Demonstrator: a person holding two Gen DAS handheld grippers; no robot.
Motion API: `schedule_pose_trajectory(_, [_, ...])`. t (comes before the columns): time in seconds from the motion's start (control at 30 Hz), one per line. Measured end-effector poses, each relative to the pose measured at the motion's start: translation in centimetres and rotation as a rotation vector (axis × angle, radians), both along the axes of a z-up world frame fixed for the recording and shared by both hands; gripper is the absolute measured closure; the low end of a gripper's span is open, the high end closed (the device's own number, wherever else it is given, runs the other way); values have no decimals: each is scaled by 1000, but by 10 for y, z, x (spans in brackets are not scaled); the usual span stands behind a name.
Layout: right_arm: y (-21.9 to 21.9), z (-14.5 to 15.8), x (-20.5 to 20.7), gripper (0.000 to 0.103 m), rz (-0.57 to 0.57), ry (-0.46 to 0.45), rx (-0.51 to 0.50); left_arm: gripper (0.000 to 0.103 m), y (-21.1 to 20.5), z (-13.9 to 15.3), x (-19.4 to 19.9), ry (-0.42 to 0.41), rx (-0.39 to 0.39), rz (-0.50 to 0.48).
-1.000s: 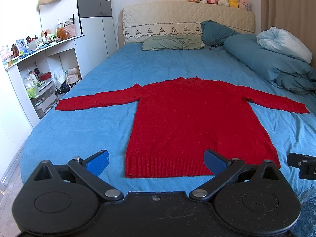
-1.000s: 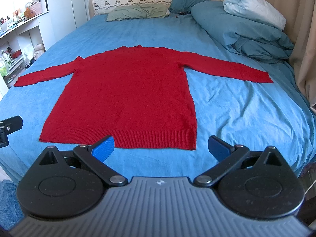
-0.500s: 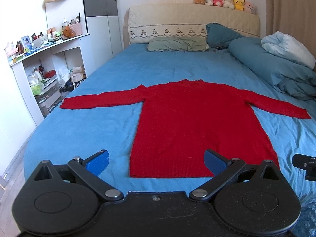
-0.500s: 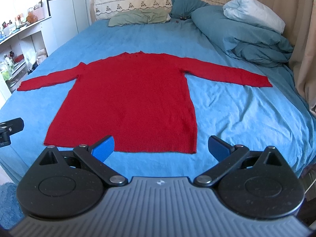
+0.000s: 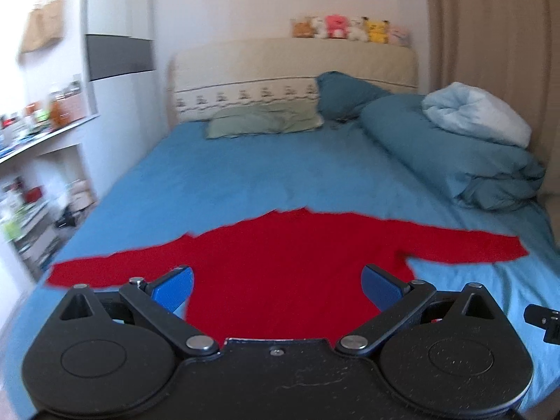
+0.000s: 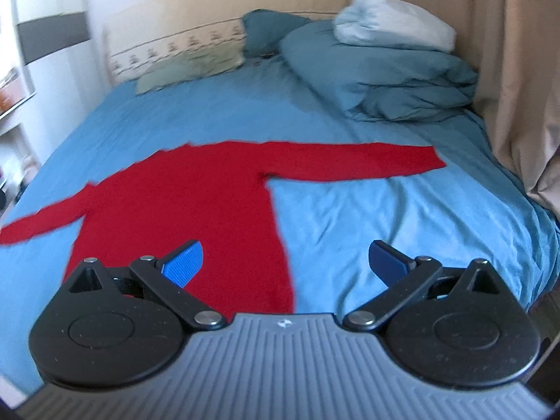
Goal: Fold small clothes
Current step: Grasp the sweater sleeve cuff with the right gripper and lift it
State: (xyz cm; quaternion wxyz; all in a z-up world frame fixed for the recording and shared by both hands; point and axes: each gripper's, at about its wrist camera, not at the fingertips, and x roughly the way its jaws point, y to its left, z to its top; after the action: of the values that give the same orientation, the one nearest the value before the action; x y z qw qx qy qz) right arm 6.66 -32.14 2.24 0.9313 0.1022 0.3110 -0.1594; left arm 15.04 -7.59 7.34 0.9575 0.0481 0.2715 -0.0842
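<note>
Two grippers hang over the near end of a red sweater [image 5: 280, 266], both with jaws spread wide and holding nothing. The sweater lies flat and face up on the bed [image 5: 245, 175], sleeves stretched straight out to either side, collar toward the headboard [image 5: 294, 66]. The left gripper [image 5: 276, 285] sits above the lower body of the garment; the right gripper [image 6: 285, 260] straddles its right side edge, one pad over red knit and the other over bare sheet.

No fold looks started, so this reads as the approach before the first grasp. A likely next move is to pinch a sleeve cuff or a hem corner, which calls for lowering the jaws to the fabric and catching the knit without the sheet beneath.

The sheet is blue and smooth. A rolled teal duvet [image 6: 378, 80] with a pale blanket [image 6: 392, 24] on it lies along the right side, well apart from the sleeve; pillows [image 5: 266, 122] rest by the headboard, plush toys [image 5: 350, 29] above. Cluttered shelves [image 5: 31, 175] stand left, curtains [image 6: 518, 70] right. Both views are somewhat blurred.
</note>
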Motion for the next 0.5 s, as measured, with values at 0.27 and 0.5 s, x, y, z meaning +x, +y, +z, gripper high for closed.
schedule_pose_trajectory(0.27, [-112,-62,112,0,-209,-26,20,0,-103,-62,166,76,39,-152])
schedule_pose_trajectory(0.5, [-196,-135,172,0,-359,-43,95,0,-174,-148,266,162,68,-194])
